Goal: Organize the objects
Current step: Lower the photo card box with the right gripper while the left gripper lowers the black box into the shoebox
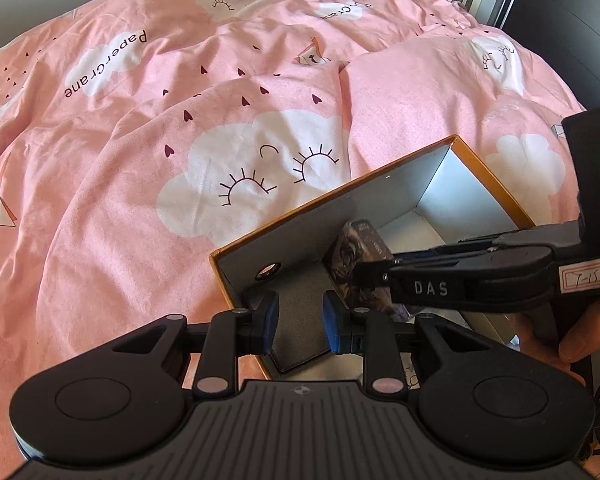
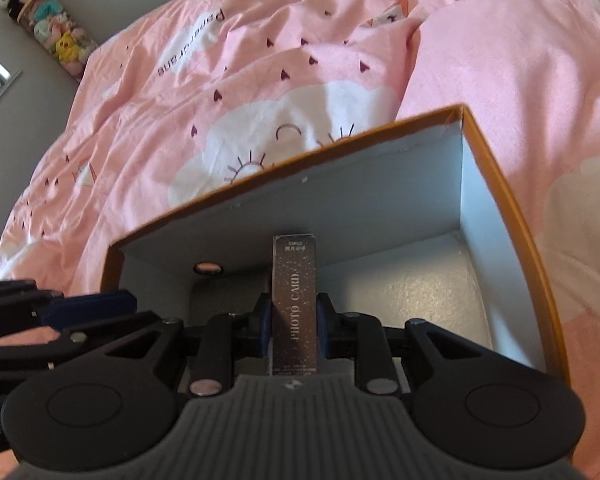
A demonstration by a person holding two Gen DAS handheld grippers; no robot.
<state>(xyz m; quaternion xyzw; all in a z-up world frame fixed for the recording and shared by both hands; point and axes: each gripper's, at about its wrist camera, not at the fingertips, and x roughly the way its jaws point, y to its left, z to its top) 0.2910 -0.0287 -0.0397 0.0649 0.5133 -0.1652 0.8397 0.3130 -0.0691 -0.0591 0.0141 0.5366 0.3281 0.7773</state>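
The right hand-held gripper point(image 2: 294, 330) is pinching the photo card pack point(image 2: 294, 280) edgewise, lowering it into the open box point(image 2: 496, 184); the left hand-held gripper point(image 1: 300, 320) is hovering slightly spread, empty.

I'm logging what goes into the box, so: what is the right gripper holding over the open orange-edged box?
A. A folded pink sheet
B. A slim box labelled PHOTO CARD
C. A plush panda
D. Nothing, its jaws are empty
B: in the right wrist view the right gripper is shut on the slim card box, whose side reads PHOTO CARD, above the open cardboard box.
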